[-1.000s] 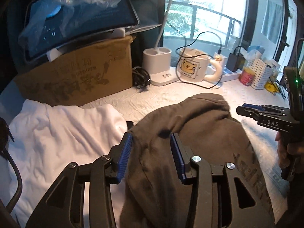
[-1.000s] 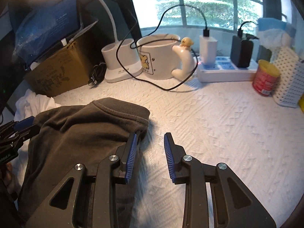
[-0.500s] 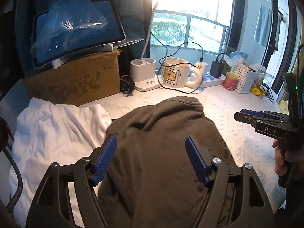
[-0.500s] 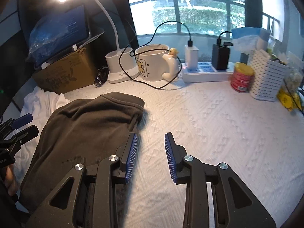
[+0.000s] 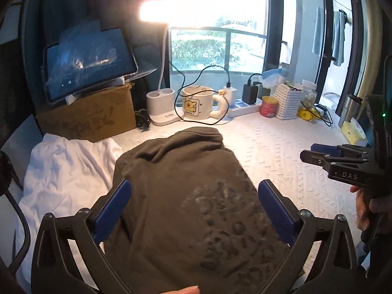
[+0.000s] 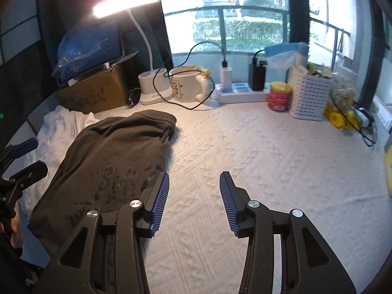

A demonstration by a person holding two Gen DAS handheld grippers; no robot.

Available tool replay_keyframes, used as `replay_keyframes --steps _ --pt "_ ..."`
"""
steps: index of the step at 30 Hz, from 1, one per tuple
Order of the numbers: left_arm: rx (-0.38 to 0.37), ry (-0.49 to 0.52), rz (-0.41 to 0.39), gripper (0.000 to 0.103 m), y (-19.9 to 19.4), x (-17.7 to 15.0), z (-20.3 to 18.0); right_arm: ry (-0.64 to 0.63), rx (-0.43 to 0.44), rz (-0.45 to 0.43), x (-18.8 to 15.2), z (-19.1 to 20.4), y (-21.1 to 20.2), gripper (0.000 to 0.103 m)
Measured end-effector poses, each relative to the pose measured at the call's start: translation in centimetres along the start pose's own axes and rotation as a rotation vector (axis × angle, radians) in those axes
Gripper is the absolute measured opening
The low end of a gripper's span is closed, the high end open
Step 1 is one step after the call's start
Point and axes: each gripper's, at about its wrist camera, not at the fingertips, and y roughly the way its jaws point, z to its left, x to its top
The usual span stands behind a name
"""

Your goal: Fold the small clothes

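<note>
The dark grey garment (image 5: 186,196) lies folded on the white textured cover of the bench (image 5: 274,152), its ribbed hem toward the window and a faded print on the near part of its top face. Its left edge overlaps a white garment (image 5: 66,171) that is spread flat beside it, against the cardboard box (image 5: 93,115).

Left tool (image 5: 193,208): jaws spread wide, having just been opening. The blue pads (image 5: 112,210) stand to either side of the grey garment's near part, above it and clear of the cloth; nothing is pinched.

Right tool (image 6: 193,201): jaws parted, also having just been opening. Only bare bench cover shows between the pads. The left pad (image 6: 160,203) sits just at the garment's right edge; contact with the cloth cannot be told. In the left wrist view this tool appears at the right edge, held by a hand (image 5: 365,208), well apart from the garment.

At the rear of the bench, along the window: a tablet (image 5: 88,61) wrapped in plastic film on top of the box, a lit desk lamp (image 6: 127,2) on a white base, a cream mug (image 5: 198,103) with a cable looped across it, a power strip (image 6: 240,93) with chargers plugged in, a red tin (image 6: 279,95) and a white slatted basket (image 6: 308,95)
</note>
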Motion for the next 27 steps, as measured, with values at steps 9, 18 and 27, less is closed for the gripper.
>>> replay_keyframes --steps 9,18,27 --pt "-0.003 -0.003 -0.105 0.102 -3.9 -0.3 -3.4 0.014 -0.054 -0.089 -1.4 -2.0 -6.9 0.046" --pt "-0.023 -0.013 -0.221 0.102 -8.3 1.0 -6.1 0.037 -0.096 -0.210 -2.0 -3.6 -13.8 0.063" --pt "-0.048 -0.007 -0.332 0.102 -12.4 2.6 -8.4 0.012 -0.166 -0.344 -1.7 -3.9 -20.7 0.067"
